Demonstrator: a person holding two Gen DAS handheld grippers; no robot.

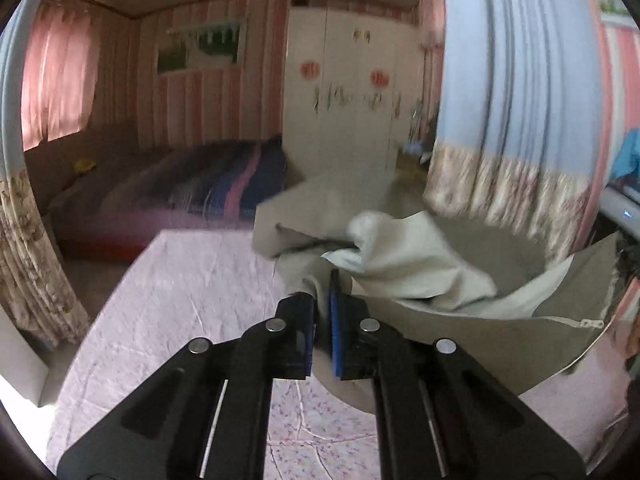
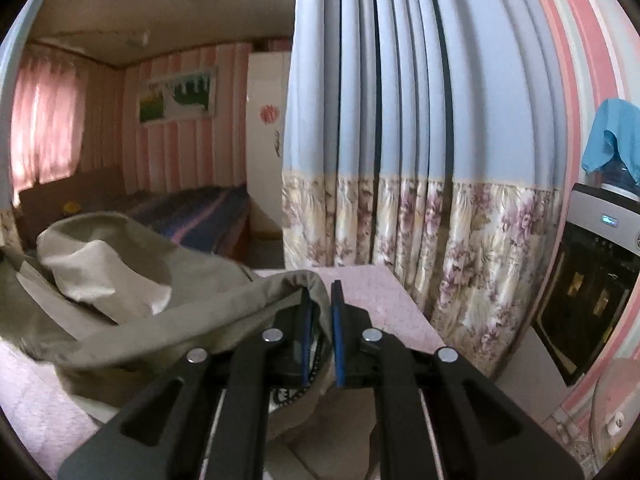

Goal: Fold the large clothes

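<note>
Early stage by the look of it: the large khaki-grey fabric garment with pale lining point(image 1: 420, 268) hangs bunched and unfolded, lifted over the pink floral-quilted table surface point(image 1: 192, 280), no neat fold showing. Left gripper point(image 1: 322, 292) is pinched nearly closed on one garment edge, right gripper point(image 2: 320, 300) likewise nearly closed on another edge, cloth between the blue pads. Blue pleated curtain with floral hem point(image 2: 400, 120) hangs close behind the far table edge and could snag; white wardrobe point(image 1: 340, 100) and striped bed point(image 1: 224, 176) stand well apart.

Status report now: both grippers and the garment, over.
Left gripper shut on khaki garment. Right gripper shut on its other edge. Garment lifted above pink table cover. Nothing blocking.
</note>
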